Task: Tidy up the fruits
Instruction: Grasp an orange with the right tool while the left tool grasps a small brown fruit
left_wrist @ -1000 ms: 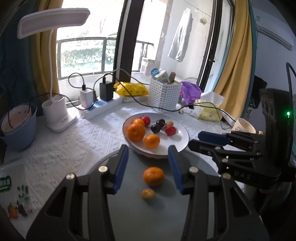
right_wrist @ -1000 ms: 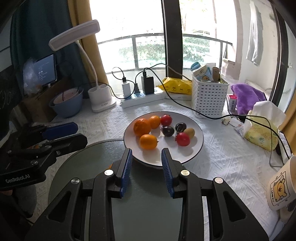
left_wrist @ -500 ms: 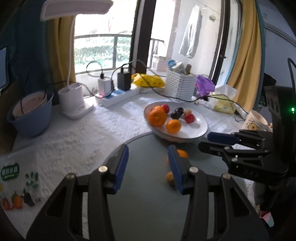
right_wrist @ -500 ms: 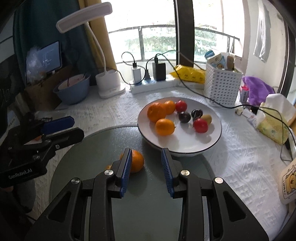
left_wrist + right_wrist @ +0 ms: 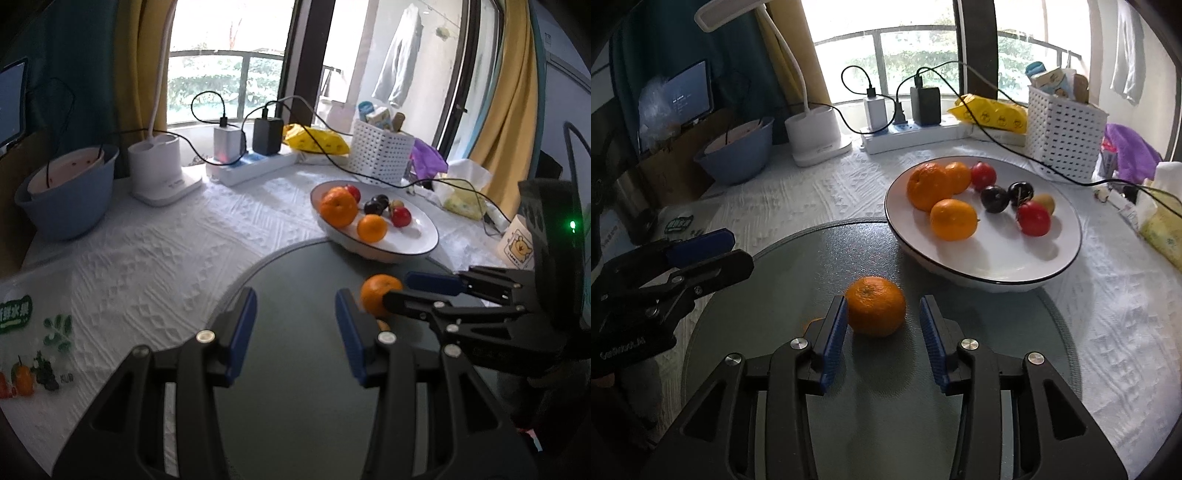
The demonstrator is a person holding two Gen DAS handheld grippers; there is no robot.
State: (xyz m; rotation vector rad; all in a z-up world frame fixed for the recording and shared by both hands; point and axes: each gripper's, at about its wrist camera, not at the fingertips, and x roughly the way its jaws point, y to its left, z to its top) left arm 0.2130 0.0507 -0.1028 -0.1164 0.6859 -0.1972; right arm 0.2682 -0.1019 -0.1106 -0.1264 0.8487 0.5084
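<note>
While angled down, right claw point(image 5: 882, 328) just opening — orange point(image 5: 876, 305) between jaws, unpressed.

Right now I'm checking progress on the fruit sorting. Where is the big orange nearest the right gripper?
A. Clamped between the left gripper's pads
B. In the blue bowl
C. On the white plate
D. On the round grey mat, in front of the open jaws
D: the orange sits on the grey mat, just ahead of the right gripper, whose jaws stand apart without pressing it.
</note>
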